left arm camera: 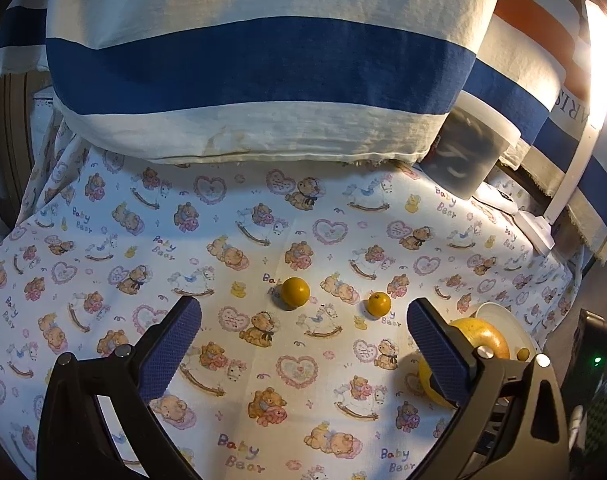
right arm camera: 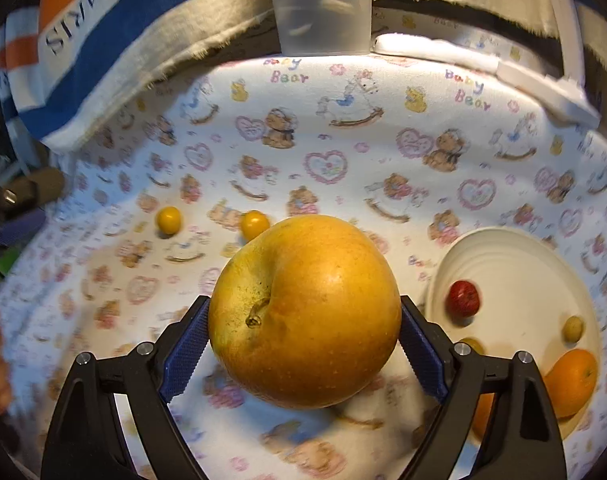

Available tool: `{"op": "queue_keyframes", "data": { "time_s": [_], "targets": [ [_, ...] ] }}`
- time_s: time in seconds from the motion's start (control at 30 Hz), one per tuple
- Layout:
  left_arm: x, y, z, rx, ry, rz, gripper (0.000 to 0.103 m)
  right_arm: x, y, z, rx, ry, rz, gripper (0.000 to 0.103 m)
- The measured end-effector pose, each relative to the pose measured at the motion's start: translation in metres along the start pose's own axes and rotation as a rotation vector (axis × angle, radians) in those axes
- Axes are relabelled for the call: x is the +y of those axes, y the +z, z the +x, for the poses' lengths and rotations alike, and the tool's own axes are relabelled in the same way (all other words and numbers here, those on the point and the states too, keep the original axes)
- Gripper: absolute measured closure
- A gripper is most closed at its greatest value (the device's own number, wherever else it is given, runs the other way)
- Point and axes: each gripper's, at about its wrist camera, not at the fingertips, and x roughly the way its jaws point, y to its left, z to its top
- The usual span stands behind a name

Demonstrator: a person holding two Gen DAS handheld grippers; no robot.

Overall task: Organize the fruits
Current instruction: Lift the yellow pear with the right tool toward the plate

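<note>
So, L to R. Left gripper (left arm camera: 303, 334) hovers over the table w/ fingers (left arm camera: 171, 350) spread wide, nothing between them, only the baby-bear print cloth (left arm camera: 103, 240) below. Just ahead of it two small yellow fruits sit on the cloth, near each other but apart: the bigger one (left arm camera: 295, 291) on the left, the smaller (left arm camera: 379, 303) to its right.

Right gripper (right arm camera: 303, 344) pinches a big yellow-orange pear-like fruit (right arm camera: 303, 312), blue finger pads pressed on both its sides, stem facing the cam; the fruit is off the cloth, just left of the white plate (right arm camera: 515, 264). On the plate: a small red fruit (right arm camera: 463, 297), a small pale yellow-green one (right arm camera: 573, 328), an orange (right arm camera: 571, 380) at the near edge, plus another yellowish bit partly hidden behind the right finger, can't tell what.

At the back, a frosted plastic cup (right arm camera: 321, 12) stands by a striped "PARIS" fabric (left arm camera: 263, 60); a white lamp (left arm camera: 583, 120) stands far right.
</note>
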Motion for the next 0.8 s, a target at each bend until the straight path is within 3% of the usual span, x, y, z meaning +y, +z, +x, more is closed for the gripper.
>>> {"op": "queue_keyframes", "data": {
  "time_s": [0.2, 0.47, 0.57, 0.67, 0.8],
  "targets": [
    [0.000, 0.000, -0.001, -0.005, -0.003, 0.001, 0.001, 0.011, -0.009, 0.006, 0.076, 0.108, 0.035, 0.013],
    [0.000, 0.000, -0.001, 0.001, -0.007, -0.001, 0.001, 0.017, -0.010, 0.011, 0.072, 0.104, 0.018, 0.013],
    [-0.001, 0.000, -0.002, -0.001, -0.008, 0.001, 0.001, 0.019, -0.008, 0.007, 0.042, 0.065, -0.013, 0.012],
    [-0.001, 0.000, -0.003, -0.004, -0.010, 0.000, 0.001, 0.027, -0.005, 0.000, 0.008, -0.031, -0.109, 0.012],
    [-0.001, 0.000, -0.004, -0.008, -0.009, -0.003, 0.001, 0.036, -0.009, 0.002, 0.037, -0.056, -0.210, 0.012]
  ]
}}
